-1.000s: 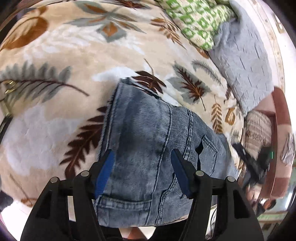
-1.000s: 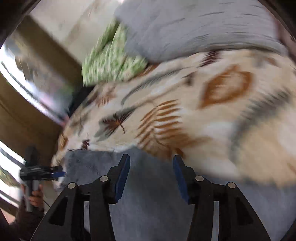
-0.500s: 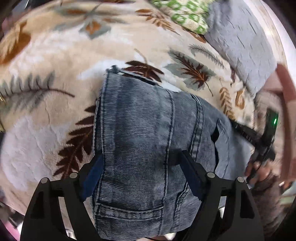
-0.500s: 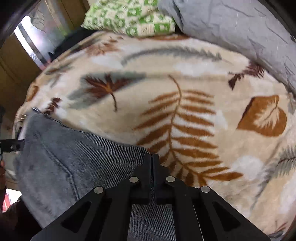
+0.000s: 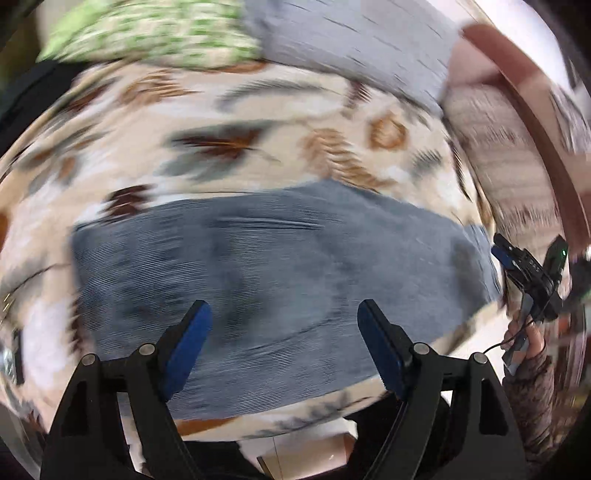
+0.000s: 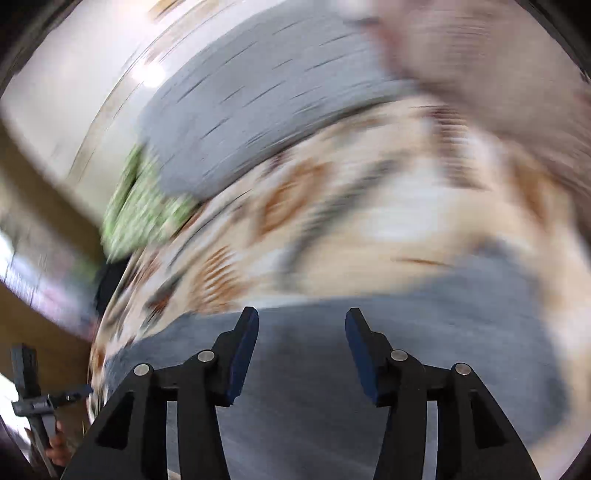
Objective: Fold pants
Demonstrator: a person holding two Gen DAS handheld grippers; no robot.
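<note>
The blue-grey denim pants (image 5: 280,273) lie folded in a wide block on the leaf-patterned blanket (image 5: 258,122). My left gripper (image 5: 284,317) is open and empty above the near part of the pants. My right gripper (image 6: 301,325) is open and empty over the pants (image 6: 332,387) too. It also shows at the right edge of the left wrist view (image 5: 524,266), held by a hand beside the pants' right end. Both views are motion-blurred.
A green patterned pillow (image 5: 155,33) and a grey pillow (image 5: 354,48) lie at the far side of the bed. A brown-striped cushion (image 5: 517,155) and a wooden frame stand at the right. The bed's near edge runs just below the pants.
My right gripper was shut on the pants half a second ago and has opened and let go. Both grippers have swung quickly; the pants now lie crosswise in the left wrist view.
</note>
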